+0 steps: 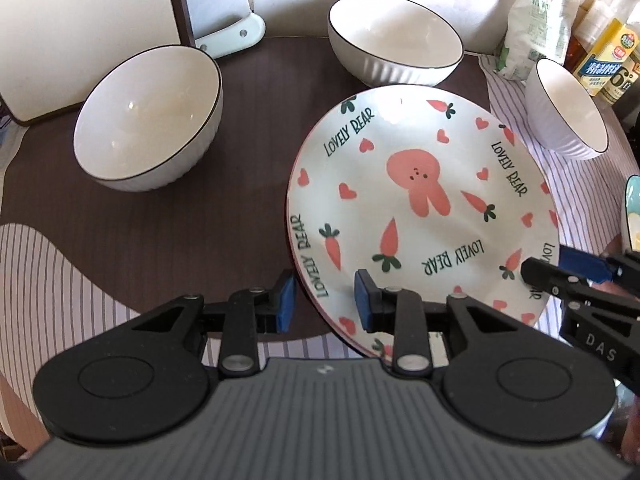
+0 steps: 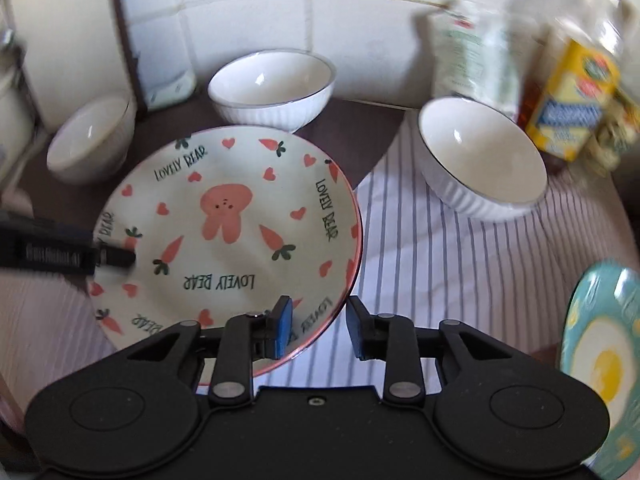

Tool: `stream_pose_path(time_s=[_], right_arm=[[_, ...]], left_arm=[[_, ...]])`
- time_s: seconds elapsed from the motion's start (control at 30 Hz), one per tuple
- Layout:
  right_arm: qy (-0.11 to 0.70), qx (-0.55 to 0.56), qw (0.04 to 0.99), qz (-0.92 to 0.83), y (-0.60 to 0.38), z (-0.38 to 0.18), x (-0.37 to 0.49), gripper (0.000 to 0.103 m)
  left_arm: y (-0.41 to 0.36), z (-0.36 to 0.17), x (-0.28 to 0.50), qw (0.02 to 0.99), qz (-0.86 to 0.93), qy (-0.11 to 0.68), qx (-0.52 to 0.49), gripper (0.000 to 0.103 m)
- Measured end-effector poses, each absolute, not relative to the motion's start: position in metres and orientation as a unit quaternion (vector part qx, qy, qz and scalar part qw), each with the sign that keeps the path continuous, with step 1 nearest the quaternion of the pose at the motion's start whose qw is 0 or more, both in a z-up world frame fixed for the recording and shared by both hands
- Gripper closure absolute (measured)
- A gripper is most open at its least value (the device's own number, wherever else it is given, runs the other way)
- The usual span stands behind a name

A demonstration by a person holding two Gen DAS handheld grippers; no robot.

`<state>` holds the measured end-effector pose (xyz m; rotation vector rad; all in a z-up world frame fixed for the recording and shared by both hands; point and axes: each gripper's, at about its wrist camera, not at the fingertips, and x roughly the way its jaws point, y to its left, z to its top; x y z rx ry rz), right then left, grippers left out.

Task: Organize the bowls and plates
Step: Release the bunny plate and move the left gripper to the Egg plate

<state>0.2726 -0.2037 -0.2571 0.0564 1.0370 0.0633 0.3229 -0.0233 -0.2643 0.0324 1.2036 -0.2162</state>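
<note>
at the far left, a white ribbed bowl (image 1: 148, 120) upright on the dark brown mat (image 1: 180, 220), a white board (image 1: 80, 20) leaning on the wall behind. further back, toward the middle, a second white bowl (image 1: 396, 40) against the tiled wall. in the middle, the rabbit plate (image 1: 420, 200) printed with carrots, hearts and "lovely bear", lying half on the mat and half on the striped cloth (image 1: 48, 280). left gripper (image 1: 326, 300) astride the plate's near-left rim, one blue pad outside, one inside over the plate, jaws parted with a visible gap to the rim, nothing clamped. right gripper (image 2: 318, 328) astride the near-right rim likewise, left pad over the plate, right pad out over the cloth, jaws apart, not pressing. further right, a third white bowl (image 2: 480, 160) upright on the stripes. behind it, a white bag (image 2: 472, 56) and a yellow-labelled bottle (image 2: 572, 96), blurred. at the far right edge, a teal plate with a fried-egg picture (image 2: 604, 360), partly cut off.
</note>
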Motion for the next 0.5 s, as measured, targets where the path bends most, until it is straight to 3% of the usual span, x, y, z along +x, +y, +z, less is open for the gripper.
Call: stream_pose_path(time_s=[0.23,0.5], right_arm=[[0.473,0.051,0.879,0.023,-0.22,-0.239,0.24,0.066],[0.456,0.097,0.885,-0.006,-0.256,-0.21,0.204,0.063]], left_arm=[[-0.035,-0.223,0.303,0.808,-0.13,0.574,0.024,0.071],[-0.073,-0.173,0.27,0.809,-0.188,0.554,0.064,0.059]])
